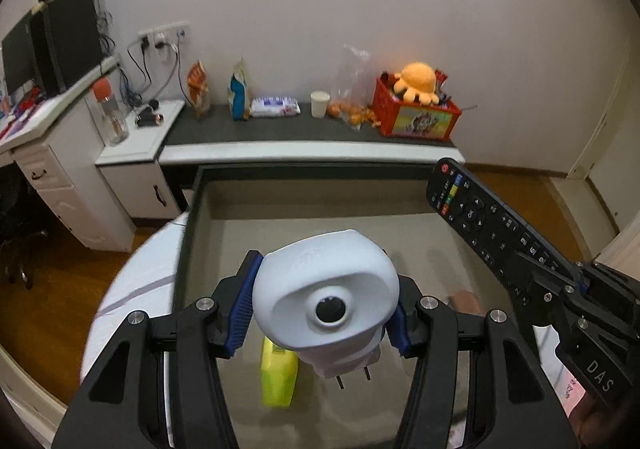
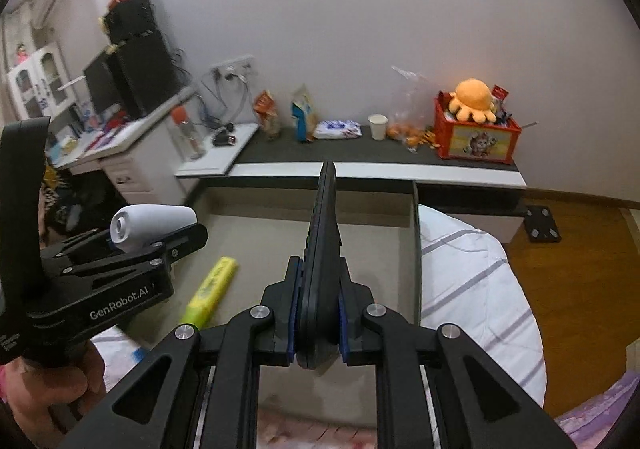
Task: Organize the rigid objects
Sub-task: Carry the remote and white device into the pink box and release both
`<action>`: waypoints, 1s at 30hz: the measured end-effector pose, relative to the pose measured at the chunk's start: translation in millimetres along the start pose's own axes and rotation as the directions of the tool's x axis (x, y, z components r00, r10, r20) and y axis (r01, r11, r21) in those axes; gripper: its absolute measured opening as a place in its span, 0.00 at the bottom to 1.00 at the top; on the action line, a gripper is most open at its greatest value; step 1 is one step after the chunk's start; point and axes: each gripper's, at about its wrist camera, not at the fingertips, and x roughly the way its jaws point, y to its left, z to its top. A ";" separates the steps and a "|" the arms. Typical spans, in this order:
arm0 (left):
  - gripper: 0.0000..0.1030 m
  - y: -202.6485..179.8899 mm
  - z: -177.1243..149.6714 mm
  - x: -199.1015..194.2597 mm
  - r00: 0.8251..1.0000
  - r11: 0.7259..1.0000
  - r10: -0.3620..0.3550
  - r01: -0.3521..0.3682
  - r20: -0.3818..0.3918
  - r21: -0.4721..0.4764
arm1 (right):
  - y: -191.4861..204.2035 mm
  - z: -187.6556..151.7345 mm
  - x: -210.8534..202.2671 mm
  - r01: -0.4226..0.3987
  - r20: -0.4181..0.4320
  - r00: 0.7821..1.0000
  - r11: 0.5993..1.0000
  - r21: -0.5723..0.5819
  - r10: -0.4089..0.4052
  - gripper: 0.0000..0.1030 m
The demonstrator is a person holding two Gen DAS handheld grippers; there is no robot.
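Note:
My left gripper [image 1: 322, 303] is shut on a white plug-in device [image 1: 326, 295] with two metal prongs, held above a dark-rimmed storage box [image 1: 192, 225] with a beige floor. It also shows in the right wrist view [image 2: 154, 227]. My right gripper [image 2: 318, 313] is shut on a black remote control [image 2: 324, 249], held edge-up over the same box [image 2: 416, 249]. The remote [image 1: 488, 221] and right gripper show at the right of the left wrist view. A yellow-green rectangular item [image 1: 279, 377] lies on the box floor; it also shows in the right wrist view [image 2: 210, 291].
A white striped bed cover [image 2: 476, 289] lies under and right of the box. Behind is a low dark shelf [image 1: 304, 129] with snack bags, a paper cup [image 1: 320, 104], and a red crate [image 1: 416, 113] holding an orange plush. A white desk [image 1: 52, 153] stands left.

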 end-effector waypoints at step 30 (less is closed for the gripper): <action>0.99 17.9 -21.1 -62.4 0.995 0.997 0.063 -0.060 0.082 -0.038 | 11.1 3.2 -30.1 0.088 0.071 0.994 0.996 0.002 -0.088 0.79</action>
